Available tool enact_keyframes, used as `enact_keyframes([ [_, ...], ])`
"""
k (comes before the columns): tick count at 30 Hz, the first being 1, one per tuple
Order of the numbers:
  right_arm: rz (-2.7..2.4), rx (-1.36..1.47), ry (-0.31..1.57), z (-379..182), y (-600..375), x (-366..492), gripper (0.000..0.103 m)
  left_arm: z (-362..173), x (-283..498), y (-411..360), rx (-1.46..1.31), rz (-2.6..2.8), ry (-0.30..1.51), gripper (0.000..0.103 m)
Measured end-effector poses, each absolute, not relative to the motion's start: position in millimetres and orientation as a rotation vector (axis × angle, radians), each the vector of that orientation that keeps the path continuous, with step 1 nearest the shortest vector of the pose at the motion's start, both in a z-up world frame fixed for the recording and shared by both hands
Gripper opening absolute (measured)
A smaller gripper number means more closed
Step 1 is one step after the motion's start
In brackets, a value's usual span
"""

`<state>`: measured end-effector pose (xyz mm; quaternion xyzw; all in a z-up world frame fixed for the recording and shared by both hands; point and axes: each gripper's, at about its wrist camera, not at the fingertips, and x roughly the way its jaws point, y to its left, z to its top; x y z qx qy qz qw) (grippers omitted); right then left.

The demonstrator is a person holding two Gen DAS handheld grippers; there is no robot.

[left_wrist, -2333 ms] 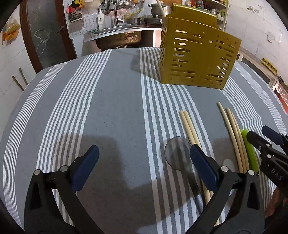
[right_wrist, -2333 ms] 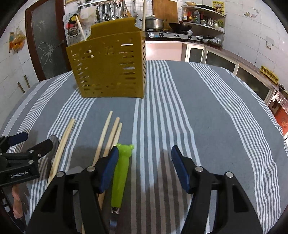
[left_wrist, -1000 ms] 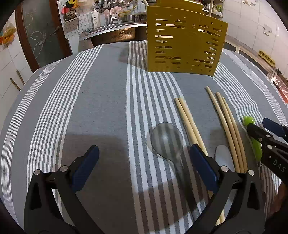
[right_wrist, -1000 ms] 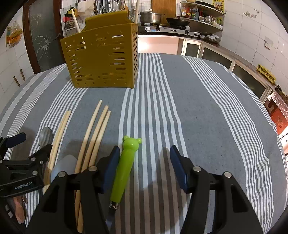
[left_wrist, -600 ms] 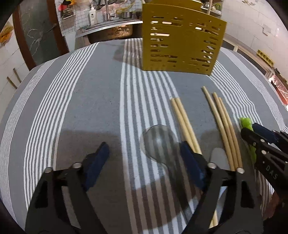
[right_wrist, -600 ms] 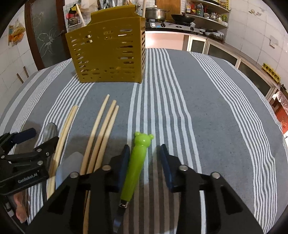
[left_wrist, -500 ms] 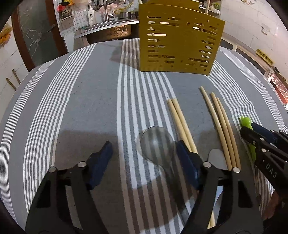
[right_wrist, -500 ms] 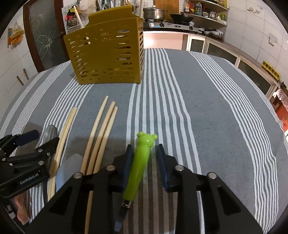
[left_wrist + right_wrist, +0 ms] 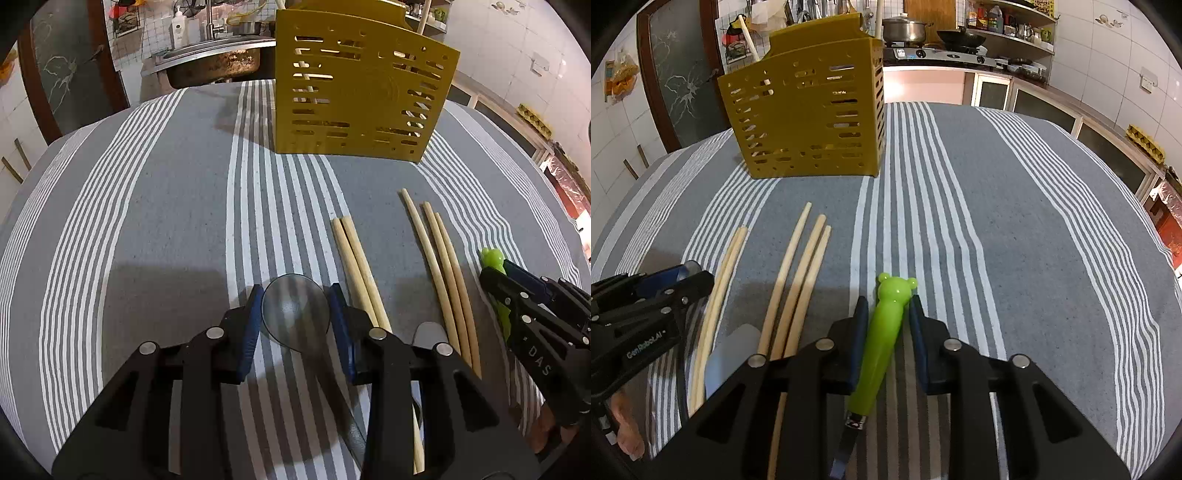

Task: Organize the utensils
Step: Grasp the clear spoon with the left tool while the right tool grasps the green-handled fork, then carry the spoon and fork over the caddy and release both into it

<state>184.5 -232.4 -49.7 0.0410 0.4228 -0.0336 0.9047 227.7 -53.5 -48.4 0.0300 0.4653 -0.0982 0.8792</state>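
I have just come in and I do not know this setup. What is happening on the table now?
A person is sorting utensils with two handheld grippers. The left gripper has its fingers around the bowl of a spoon, and the right gripper is shut on a green bear-headed utensil. Both utensils lie on the striped cloth. Chopsticks lie loose between them; the yellow holder stands behind.

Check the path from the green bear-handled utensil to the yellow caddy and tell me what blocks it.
Nothing visible does. The right gripper brackets the green bear-handled utensil; only bare striped cloth lies between it and the yellow caddy. The chopsticks lie off to the left.
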Motion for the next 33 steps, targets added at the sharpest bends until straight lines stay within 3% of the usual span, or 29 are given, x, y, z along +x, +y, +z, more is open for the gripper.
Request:
enact_keyframes([
  [7, -0.056, 0.115, 0.824, -41.9, -236.6, 181.1, 0.016, -42.6, 225.2, -51.7, 0.068, -0.215, 0.925, 0.035],
  [33, -0.092, 0.104, 0.413, 42.7, -232.5, 137.3, 0.016, 42.3, 174.4, -48.6, 0.168, -0.168, 0.439, 0.035],
])
